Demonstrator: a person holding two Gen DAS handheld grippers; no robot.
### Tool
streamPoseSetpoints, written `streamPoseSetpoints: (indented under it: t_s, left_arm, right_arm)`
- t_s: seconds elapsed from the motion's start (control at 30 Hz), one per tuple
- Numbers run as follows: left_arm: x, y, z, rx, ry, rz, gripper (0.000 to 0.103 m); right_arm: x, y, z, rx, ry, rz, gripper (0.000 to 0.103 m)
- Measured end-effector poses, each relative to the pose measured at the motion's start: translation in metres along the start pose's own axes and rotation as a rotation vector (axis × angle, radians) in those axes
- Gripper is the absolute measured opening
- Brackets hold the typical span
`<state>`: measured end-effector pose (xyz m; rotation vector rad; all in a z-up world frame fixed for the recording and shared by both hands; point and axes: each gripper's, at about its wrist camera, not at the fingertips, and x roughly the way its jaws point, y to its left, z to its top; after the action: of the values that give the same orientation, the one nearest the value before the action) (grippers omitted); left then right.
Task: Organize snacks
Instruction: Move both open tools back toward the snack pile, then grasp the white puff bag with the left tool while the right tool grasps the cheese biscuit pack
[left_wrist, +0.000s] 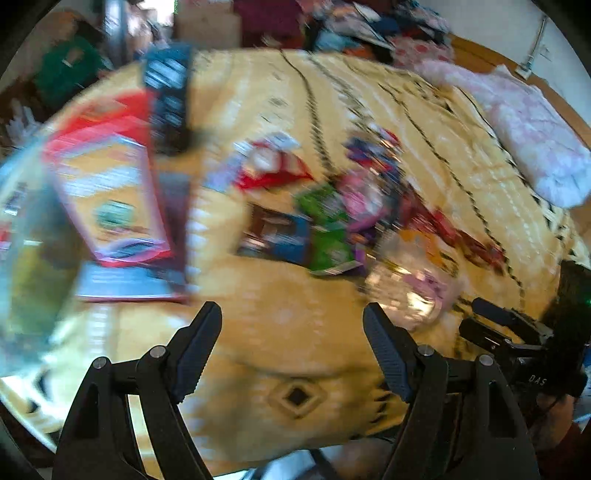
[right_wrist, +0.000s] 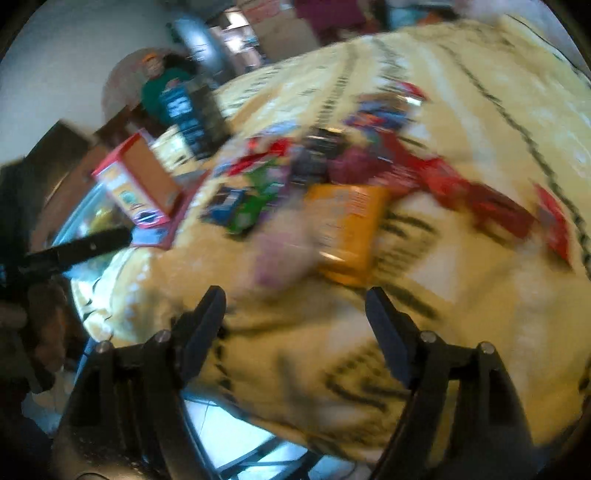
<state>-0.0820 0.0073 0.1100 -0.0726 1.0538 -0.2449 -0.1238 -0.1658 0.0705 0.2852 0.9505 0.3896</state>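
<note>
A heap of snack packets (left_wrist: 332, 206) in green, pink, red, blue and purple lies mid-blanket, with an orange packet (right_wrist: 347, 229) at its near edge and a red-and-orange box (left_wrist: 110, 192) standing apart to the left. Blur smears every label, so no print can be read. The yellow patterned blanket (left_wrist: 295, 350) fills the space under both tools. The left gripper (left_wrist: 291, 339) and right gripper (right_wrist: 295, 317) are spread wide with nothing between their jaws, the heap lying beyond the tips.

Bed, cream patterned blanket (left_wrist: 258, 110); snack packets (left_wrist: 325, 206) heaped mid-bed; boxes (left_wrist: 110, 192) at edge; pink pillow (left_wrist: 532, 140).
</note>
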Motion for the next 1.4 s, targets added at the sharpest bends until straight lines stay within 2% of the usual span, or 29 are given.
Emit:
streamPoseSetpoints:
  t_s: [0.1, 0.17, 0.33, 0.47, 0.57, 0.67, 0.8, 0.83, 0.87, 0.93, 0.97, 1.03, 1.07, 1.17, 1.27, 1.33, 1.4]
  left_arm:
    - [0.033, -0.021, 0.005, -0.007, 0.096, -0.102, 0.08]
    - [0.052, -0.033, 0.01, -0.061, 0.145, -0.159, 0.08]
    - [0.07, -0.051, 0.026, -0.165, 0.162, -0.231, 0.08]
    - [0.086, -0.062, 0.035, -0.204, 0.223, -0.237, 0.08]
    - [0.101, -0.074, 0.035, -0.192, 0.255, -0.195, 0.081]
    - [0.103, -0.08, 0.031, -0.171, 0.247, -0.154, 0.089]
    - [0.103, -0.081, 0.028, -0.145, 0.25, -0.13, 0.088]
    - [0.101, -0.081, 0.026, -0.132, 0.241, -0.13, 0.08]
    - [0.098, -0.082, 0.025, -0.111, 0.225, -0.133, 0.076]
    - [0.088, -0.087, 0.022, -0.056, 0.185, -0.132, 0.054]
    - [0.08, -0.09, 0.021, -0.017, 0.161, -0.131, 0.048]
    - [0.066, -0.093, 0.022, 0.036, 0.118, -0.127, 0.028]
    - [0.059, -0.093, 0.021, 0.064, 0.1, -0.121, 0.026]
    - [0.053, -0.088, 0.017, 0.096, 0.098, -0.125, 0.026]
    - [0.056, -0.067, 0.005, 0.049, 0.111, -0.173, 0.039]
    - [0.051, -0.05, -0.003, 0.026, 0.091, -0.169, 0.048]
    - [0.039, -0.033, -0.006, 0.0, 0.054, -0.16, 0.049]
  right_arm:
    - [-0.008, -0.027, -0.012, 0.085, 0.013, -0.027, 0.079]
    - [-0.006, -0.035, -0.022, 0.122, 0.022, -0.046, 0.079]
    - [-0.004, -0.048, -0.035, 0.163, 0.06, -0.057, 0.079]
    - [-0.003, -0.049, -0.034, 0.156, 0.062, -0.043, 0.079]
    - [0.0, -0.052, -0.036, 0.162, 0.064, -0.031, 0.079]
    - [0.0, -0.055, -0.037, 0.167, 0.064, -0.016, 0.079]
    - [0.001, -0.058, -0.039, 0.171, 0.068, -0.006, 0.08]
    - [0.002, -0.058, -0.038, 0.171, 0.068, -0.005, 0.08]
    - [0.003, -0.059, -0.038, 0.171, 0.069, -0.005, 0.08]
    - [0.003, -0.059, -0.038, 0.171, 0.068, -0.005, 0.08]
    - [0.003, -0.058, -0.038, 0.169, 0.068, -0.007, 0.08]
    - [0.002, -0.057, -0.038, 0.163, 0.068, -0.015, 0.08]
    - [0.003, -0.056, -0.037, 0.158, 0.069, -0.02, 0.081]
    - [0.006, -0.052, -0.036, 0.142, 0.079, -0.038, 0.081]
    - [0.009, -0.05, -0.034, 0.137, 0.078, -0.051, 0.082]
    - [0.008, -0.048, -0.035, 0.134, 0.076, -0.059, 0.082]
    - [0.008, -0.047, -0.036, 0.127, 0.074, -0.065, 0.082]
